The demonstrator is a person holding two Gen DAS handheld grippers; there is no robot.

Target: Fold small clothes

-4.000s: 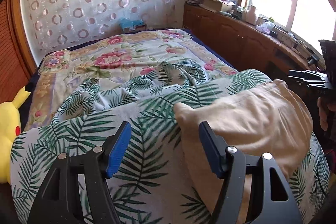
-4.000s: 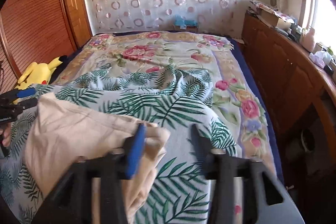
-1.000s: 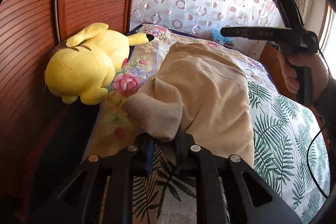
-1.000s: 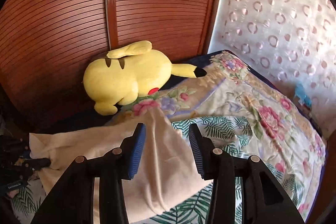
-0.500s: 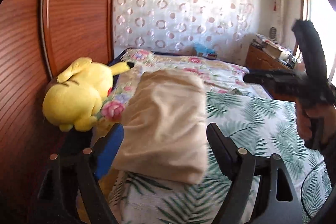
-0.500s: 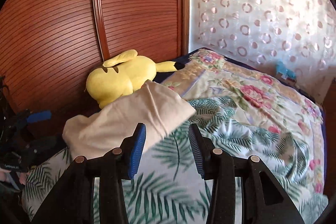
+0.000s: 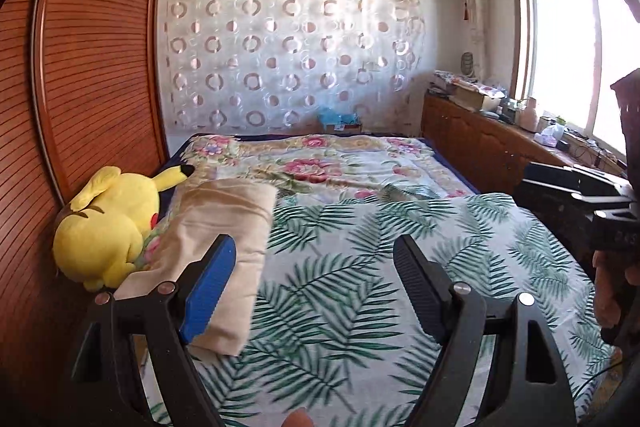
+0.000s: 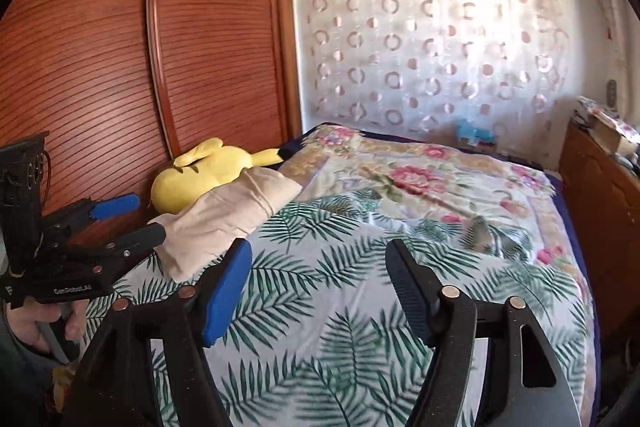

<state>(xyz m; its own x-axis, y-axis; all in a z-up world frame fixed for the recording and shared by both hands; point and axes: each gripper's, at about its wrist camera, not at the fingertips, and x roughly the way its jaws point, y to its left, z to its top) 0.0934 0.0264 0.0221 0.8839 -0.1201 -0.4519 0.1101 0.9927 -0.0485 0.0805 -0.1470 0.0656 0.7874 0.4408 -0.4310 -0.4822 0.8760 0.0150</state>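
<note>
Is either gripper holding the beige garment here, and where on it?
Nothing is held. Left gripper and right gripper are open; the garment lies folded beside the plush.

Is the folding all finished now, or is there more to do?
It looks finished for this one. The beige garment lies folded at the edge of the bed, beside the yellow plush toy. Nothing is in hand: the left gripper and right gripper are both open and empty. No other clothes show, so I cannot tell what is left.

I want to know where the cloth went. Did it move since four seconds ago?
Yes. The cloth went left across the bed and now lies beside the yellow plush.
</note>
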